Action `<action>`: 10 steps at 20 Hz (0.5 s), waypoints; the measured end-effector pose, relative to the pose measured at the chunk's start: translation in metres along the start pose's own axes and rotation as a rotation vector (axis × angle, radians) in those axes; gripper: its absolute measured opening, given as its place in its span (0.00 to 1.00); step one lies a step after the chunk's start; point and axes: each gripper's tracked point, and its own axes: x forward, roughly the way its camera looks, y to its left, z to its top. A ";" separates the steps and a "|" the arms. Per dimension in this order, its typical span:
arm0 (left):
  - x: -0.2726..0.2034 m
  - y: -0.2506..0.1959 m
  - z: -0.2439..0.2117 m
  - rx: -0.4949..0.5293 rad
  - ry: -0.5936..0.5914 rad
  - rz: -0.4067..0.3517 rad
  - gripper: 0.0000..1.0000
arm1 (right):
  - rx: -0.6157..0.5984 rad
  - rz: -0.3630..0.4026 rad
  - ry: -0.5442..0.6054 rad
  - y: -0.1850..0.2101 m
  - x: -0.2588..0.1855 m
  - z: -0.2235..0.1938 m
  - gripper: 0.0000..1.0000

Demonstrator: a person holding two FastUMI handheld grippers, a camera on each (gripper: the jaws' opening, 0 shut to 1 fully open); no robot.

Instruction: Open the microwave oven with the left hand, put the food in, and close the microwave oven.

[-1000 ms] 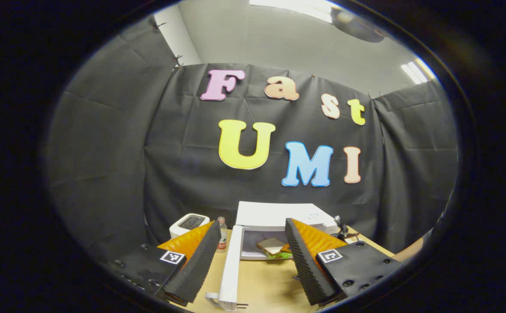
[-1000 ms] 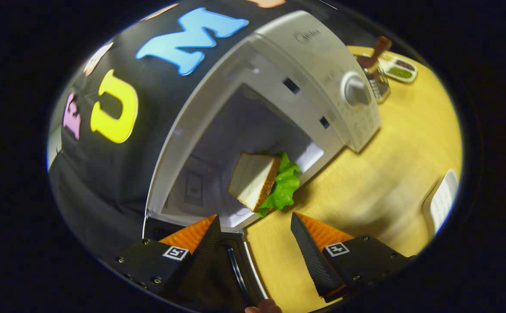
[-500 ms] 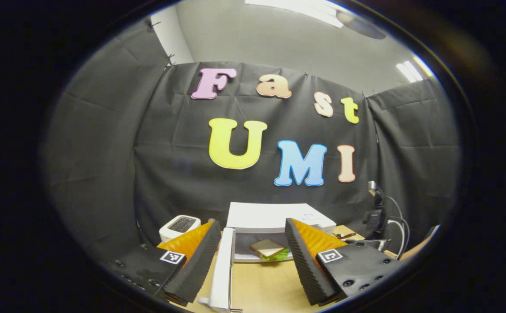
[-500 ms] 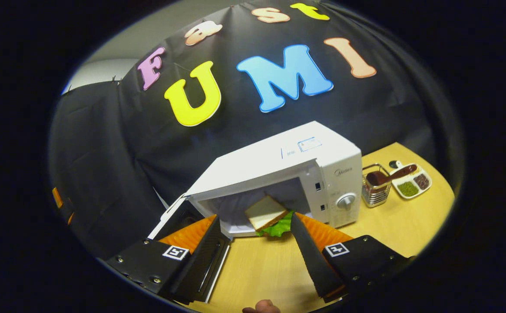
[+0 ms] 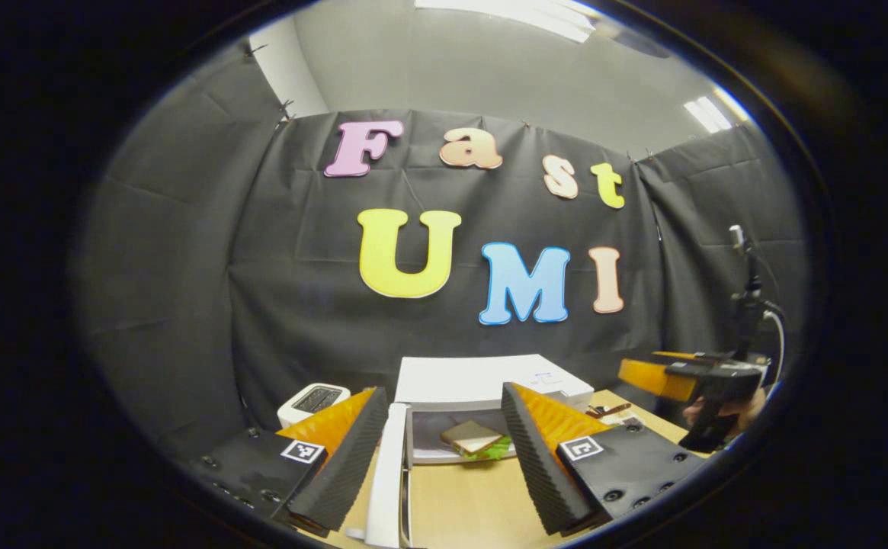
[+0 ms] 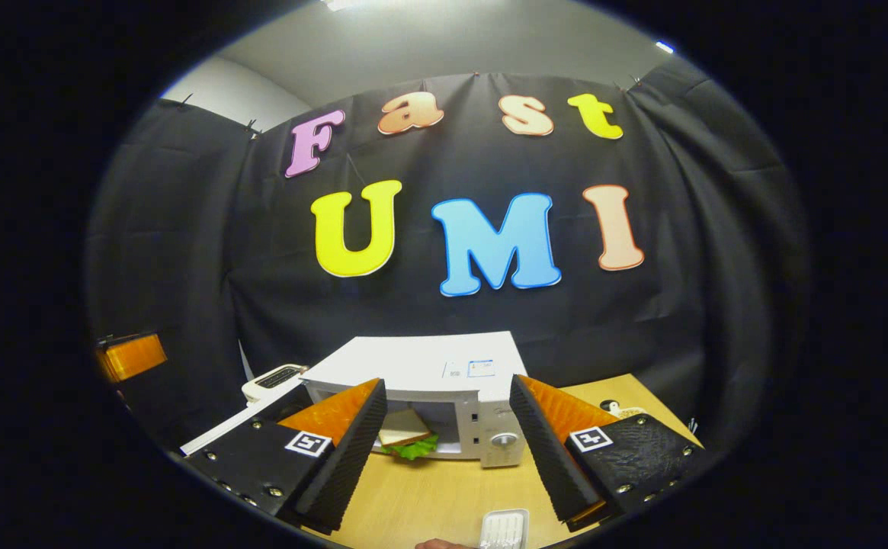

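Observation:
The white microwave (image 5: 482,377) stands at the back of the wooden table with its door (image 5: 386,473) swung open to the left, edge-on to me. A sandwich (image 5: 474,438) of bread and green lettuce lies inside the cavity, near the front. My left gripper (image 5: 440,465) is open and empty, well short of the door. My right gripper (image 6: 447,457) is also open and empty, held back from the microwave (image 6: 421,374) with the sandwich (image 6: 405,438) between its fingers' line of sight. The right gripper (image 5: 687,377) also appears far right in the left gripper view, held by a hand (image 5: 726,408).
A white toaster (image 5: 312,398) sits left of the microwave. A small white ridged tray (image 6: 503,528) lies on the table (image 6: 428,496) near the front edge. The microwave's control knob (image 6: 503,440) faces me. A small dish (image 6: 615,409) sits right of the microwave.
The right gripper has drawn back and up from the microwave opening and levelled out, leaving the sandwich inside. It has come into the left gripper view at the right. The door stays open.

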 end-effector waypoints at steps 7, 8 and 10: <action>-0.005 0.004 -0.019 -0.004 0.037 0.009 0.25 | -0.061 -0.100 -0.092 -0.028 -0.043 0.034 0.98; -0.013 -0.002 -0.015 -0.014 0.041 -0.026 0.07 | -0.057 -0.101 -0.094 -0.028 -0.045 0.037 0.98; -0.025 0.018 -0.019 0.029 0.040 0.021 0.07 | -0.048 -0.109 -0.091 -0.030 -0.048 0.038 0.98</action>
